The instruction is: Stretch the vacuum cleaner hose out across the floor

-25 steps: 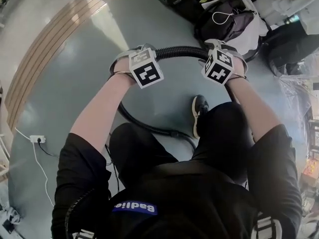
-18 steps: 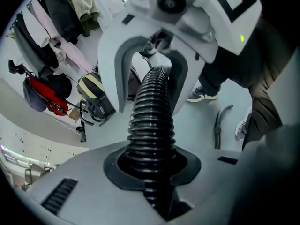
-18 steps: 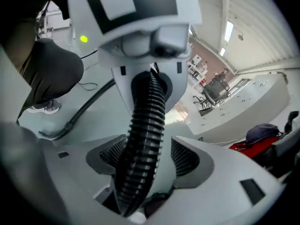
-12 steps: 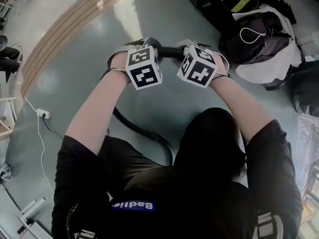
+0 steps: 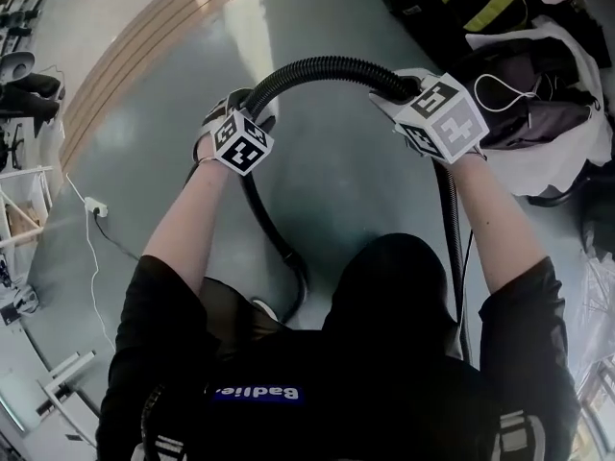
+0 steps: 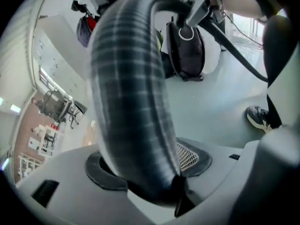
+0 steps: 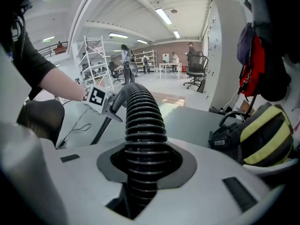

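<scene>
The black ribbed vacuum hose arcs between my two grippers. From each hand it drops to the grey floor beside the person's legs. My left gripper is at the arc's left end. Its jaws have just been opening and stand wide, with the hose loose between the pads. My right gripper is at the arc's right end. It has closed within the last second and is shut on the hose, which runs out between its jaws toward the left hand.
Dark bags and a white cloth lie on the floor at the top right. A pale wooden strip crosses the upper left. A socket block with a white cable lies at left. Shelving and office chairs stand far off.
The two hands have moved apart from nearly touching, and a longer arc of hose now spans between them. The left hand went lower and leftward; the right went right.
</scene>
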Tool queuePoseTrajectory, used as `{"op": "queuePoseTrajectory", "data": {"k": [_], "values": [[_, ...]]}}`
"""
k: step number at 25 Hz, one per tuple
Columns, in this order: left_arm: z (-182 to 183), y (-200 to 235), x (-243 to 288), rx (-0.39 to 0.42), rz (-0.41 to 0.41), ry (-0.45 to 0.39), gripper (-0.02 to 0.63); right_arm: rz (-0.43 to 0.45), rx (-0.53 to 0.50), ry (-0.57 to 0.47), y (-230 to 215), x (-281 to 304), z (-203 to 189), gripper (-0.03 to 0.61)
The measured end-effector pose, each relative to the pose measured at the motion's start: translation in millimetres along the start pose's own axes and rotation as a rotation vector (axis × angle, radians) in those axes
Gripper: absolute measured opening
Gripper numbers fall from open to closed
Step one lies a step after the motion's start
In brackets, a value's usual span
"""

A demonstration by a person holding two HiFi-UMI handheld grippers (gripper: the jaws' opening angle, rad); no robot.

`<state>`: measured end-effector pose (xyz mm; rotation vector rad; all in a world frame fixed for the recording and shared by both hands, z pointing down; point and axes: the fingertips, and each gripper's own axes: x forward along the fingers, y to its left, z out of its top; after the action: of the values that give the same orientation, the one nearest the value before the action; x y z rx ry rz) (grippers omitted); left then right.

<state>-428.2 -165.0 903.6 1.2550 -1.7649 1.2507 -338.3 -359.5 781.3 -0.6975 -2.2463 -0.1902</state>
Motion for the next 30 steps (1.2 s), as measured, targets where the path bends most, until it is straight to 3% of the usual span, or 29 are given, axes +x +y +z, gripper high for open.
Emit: {"op": "queuePoseTrajectory", "data": {"k": [3,5,8,10,13,14,16,18,20,23,26,28,30], "values": [[-24,-5,31,-0.162,-0.074,0.037,0.284,0.014,0.037,-0.017,-17,-14,-10,0.106],[-17,1,35,-0.247,-0.089,-0.01,0.137,0.04,0.069,-0.016,-22,-19,-19,0.106],[1,13,24,-0.238,-0.089,-0.005,0.118,0.09,0.128,0.027,-23,-23,-46,0.106],[9,29,10,-0.173,-0.063,0.04,0.117,0.125,0.147,0.089,-19,-23,-70,0.106],[12,68,-2,0.012,-0.012,0.085,0.114,0.144,0.095,0.191,-14,-9,-92,0.114],[11,81,-4,0.08,0.003,0.092,0.11,0.133,0.061,0.207,-13,0,-89,0.145],[8,98,-6,0.211,0.016,0.089,0.109,0.107,-0.001,0.201,-8,23,-68,0.215],[0,106,-4,0.323,0.007,0.096,0.105,0.09,-0.087,0.172,7,52,-25,0.229],[-17,115,-3,0.415,-0.007,0.124,0.104,0.047,-0.237,0.151,29,90,29,0.229],[-31,127,-10,0.489,-0.054,0.111,0.103,-0.054,-0.496,0.154,62,150,100,0.242],[-25,130,-29,0.509,-0.13,0.018,0.103,-0.171,-0.651,0.232,74,199,133,0.25],[-18,129,-41,0.528,-0.165,-0.069,0.104,-0.237,-0.637,0.26,71,222,147,0.245],[-19,136,-41,0.56,-0.161,-0.148,0.118,-0.258,-0.491,0.264,64,238,158,0.089]]}}
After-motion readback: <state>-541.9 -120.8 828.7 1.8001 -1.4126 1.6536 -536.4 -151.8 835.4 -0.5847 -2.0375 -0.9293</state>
